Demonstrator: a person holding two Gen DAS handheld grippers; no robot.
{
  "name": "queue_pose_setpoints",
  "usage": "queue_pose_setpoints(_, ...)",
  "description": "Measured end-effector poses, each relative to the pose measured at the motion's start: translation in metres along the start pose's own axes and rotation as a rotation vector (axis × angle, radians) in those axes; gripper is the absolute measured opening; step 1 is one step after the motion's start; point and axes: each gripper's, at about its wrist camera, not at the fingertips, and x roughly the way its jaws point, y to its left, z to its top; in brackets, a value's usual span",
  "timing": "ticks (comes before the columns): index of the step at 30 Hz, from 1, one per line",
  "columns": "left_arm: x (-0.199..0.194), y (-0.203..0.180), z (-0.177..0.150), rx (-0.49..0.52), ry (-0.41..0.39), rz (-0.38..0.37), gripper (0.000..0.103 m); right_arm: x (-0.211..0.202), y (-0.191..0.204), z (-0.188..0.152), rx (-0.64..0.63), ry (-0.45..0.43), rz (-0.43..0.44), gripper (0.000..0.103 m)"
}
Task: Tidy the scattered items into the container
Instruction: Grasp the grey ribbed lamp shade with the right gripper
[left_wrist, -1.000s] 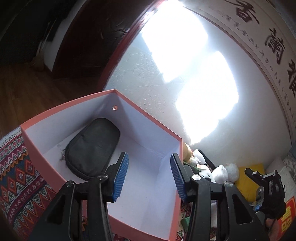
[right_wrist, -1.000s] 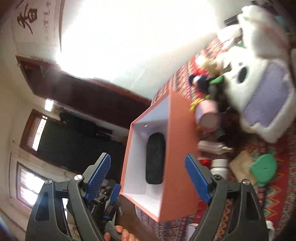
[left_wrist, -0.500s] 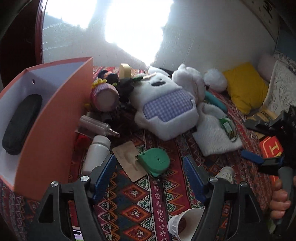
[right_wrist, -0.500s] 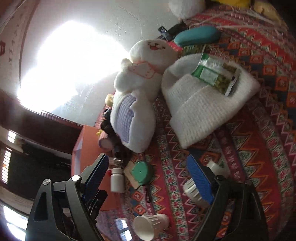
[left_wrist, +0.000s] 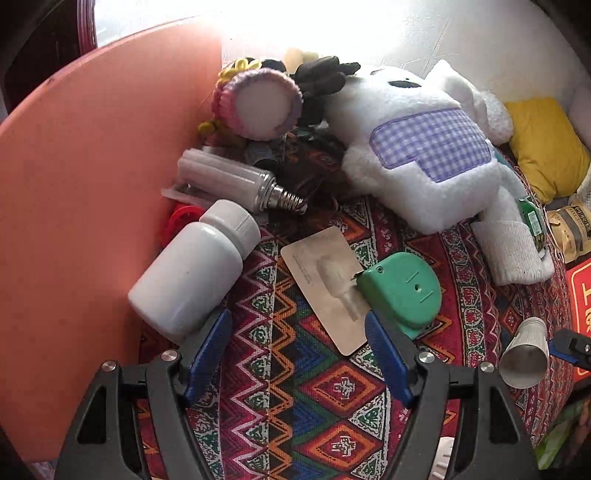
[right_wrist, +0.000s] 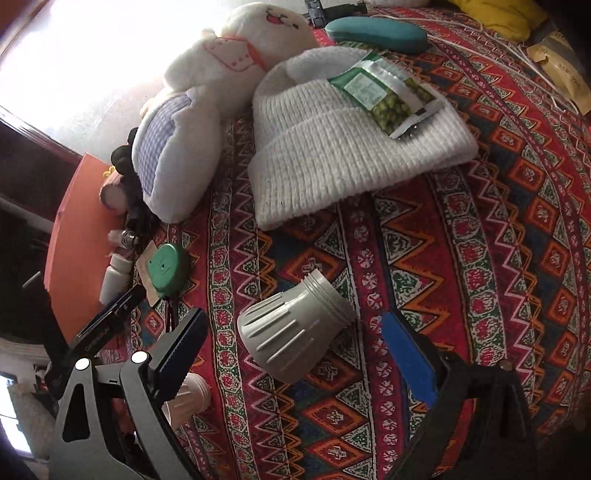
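The left tool (left_wrist: 297, 350) hangs over the patterned cloth (left_wrist: 295, 398) with its blue pads spread and nothing between them. At its ten o'clock a white pill bottle (left_wrist: 192, 273) lies on its side against the outer wall of the salmon-coloured box (left_wrist: 85, 184), the container, which fills the nine o'clock side of the left wrist view. Just beyond the bottle, toward twelve, lies a tube-shaped light bulb (left_wrist: 236, 182) with its screw base pointing to three o'clock. Between the pads' far ends a tan card (left_wrist: 325, 288) lies flat, and a green tape measure (left_wrist: 402, 293) rests on its three o'clock edge, just beside the right-hand pad. A white plush toy with a lilac checked patch (left_wrist: 428, 151) sprawls at one o'clock, a round pink-and-purple knitted item (left_wrist: 258, 105) at twelve.

The right tool (right_wrist: 295, 354) is released and its jaws are opening; a grey ribbed lamp housing (right_wrist: 291, 332) lies on the cloth between them, touching neither pad. A white knitted hat (right_wrist: 351, 147) lies at twelve o'clock with a green snack packet (right_wrist: 388, 92) on top, and a teal glasses case (right_wrist: 376, 33) beyond it. A white cup-shaped lamp part (right_wrist: 188, 400) sits under the left-hand finger at eight o'clock.
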Motion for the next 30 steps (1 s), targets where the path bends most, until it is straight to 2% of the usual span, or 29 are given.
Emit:
queue_pose_setpoints(2,0.004,0.004,-0.002,-0.012,0.006,-0.006,0.074,0.005,-0.001,-0.001,0.001,0.03,0.033,0.095)
queue_pose_setpoints(5,0.005,-0.001,-0.003,0.021,0.003,0.018,0.074,0.012,-0.001,-0.001,0.002,0.065,0.063,0.095)
queue_pose_setpoints(9,0.005,-0.008,-0.008,0.064,-0.009,0.068,0.067,0.017,0.002,0.0,-0.002,0.076,0.044,0.095)
queue_pose_setpoints(11,0.001,-0.011,-0.011,0.059,-0.021,0.082,0.054,0.02,0.004,-0.001,-0.008,0.084,0.034,0.096)
queue_pose_setpoints(13,-0.003,-0.013,-0.013,0.051,-0.035,0.084,0.023,0.022,0.007,-0.002,-0.018,0.093,0.028,0.096)
queue_pose_setpoints(15,-0.006,-0.015,-0.015,0.036,-0.047,0.077,0.006,0.025,0.011,-0.004,-0.033,0.101,0.024,0.096)
queue_pose_setpoints(18,-0.011,-0.016,-0.017,0.017,-0.065,0.062,0.0,0.028,0.016,-0.007,-0.048,0.11,0.029,0.095)
queue_pose_setpoints(19,-0.014,-0.017,-0.018,0.014,-0.073,0.055,0.0,0.028,0.017,-0.008,-0.052,0.112,0.037,0.088)
queue_pose_setpoints(20,-0.017,-0.018,-0.019,0.017,-0.083,0.051,0.0,0.027,0.018,-0.008,-0.052,0.111,0.053,0.07)
queue_pose_setpoints(22,-0.026,-0.023,-0.02,0.027,-0.112,0.041,0.0,0.026,0.018,-0.008,-0.025,0.12,0.128,0.048)
queue_pose_setpoints(25,-0.041,-0.024,-0.017,0.024,-0.153,-0.004,0.0,0.022,0.018,-0.008,0.017,0.114,0.236,0.034)
queue_pose_setpoints(30,-0.063,-0.018,-0.005,-0.006,-0.208,-0.117,0.0,0.011,0.026,-0.007,0.027,0.074,0.306,0.014)
